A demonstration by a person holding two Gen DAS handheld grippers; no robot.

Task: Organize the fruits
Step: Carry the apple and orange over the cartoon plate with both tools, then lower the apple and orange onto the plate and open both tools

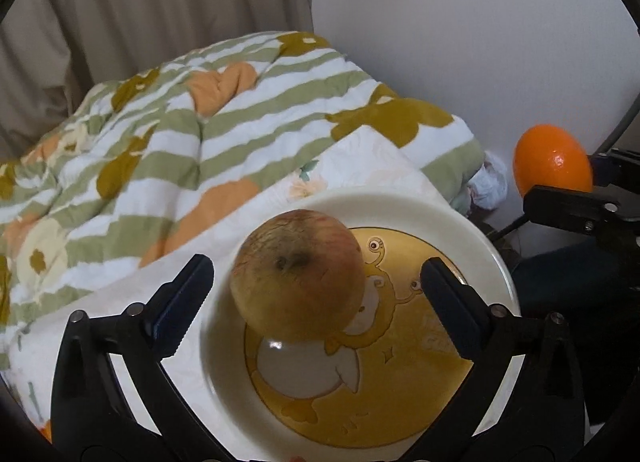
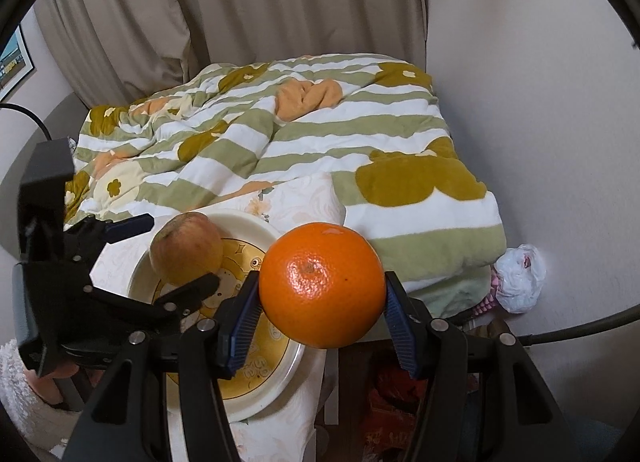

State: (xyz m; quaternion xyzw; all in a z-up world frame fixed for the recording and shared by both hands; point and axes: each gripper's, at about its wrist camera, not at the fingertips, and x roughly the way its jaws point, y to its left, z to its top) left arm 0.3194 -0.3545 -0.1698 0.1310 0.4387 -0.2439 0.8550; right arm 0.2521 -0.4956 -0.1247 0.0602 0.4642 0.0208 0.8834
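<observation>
A yellowish apple [image 1: 298, 274] sits on a white plate [image 1: 404, 205] with a yellow cartoon print. My left gripper [image 1: 316, 282] is open, its fingers on either side of the apple and clear of it. My right gripper [image 2: 322, 298] is shut on an orange [image 2: 322, 286] and holds it in the air just right of the plate [image 2: 256, 227]. In the right wrist view the apple [image 2: 186, 248] rests on the plate's far left part, with the left gripper [image 2: 168, 258] around it. The orange [image 1: 552, 163] also shows at the right of the left wrist view.
The plate rests on a white floral cloth [image 2: 304, 197] at the bed's near edge. A green-striped quilt [image 2: 304, 141] covers the bed behind. A white plastic bag [image 2: 520, 278] lies by the wall at the right. Curtains [image 2: 260, 1] hang behind.
</observation>
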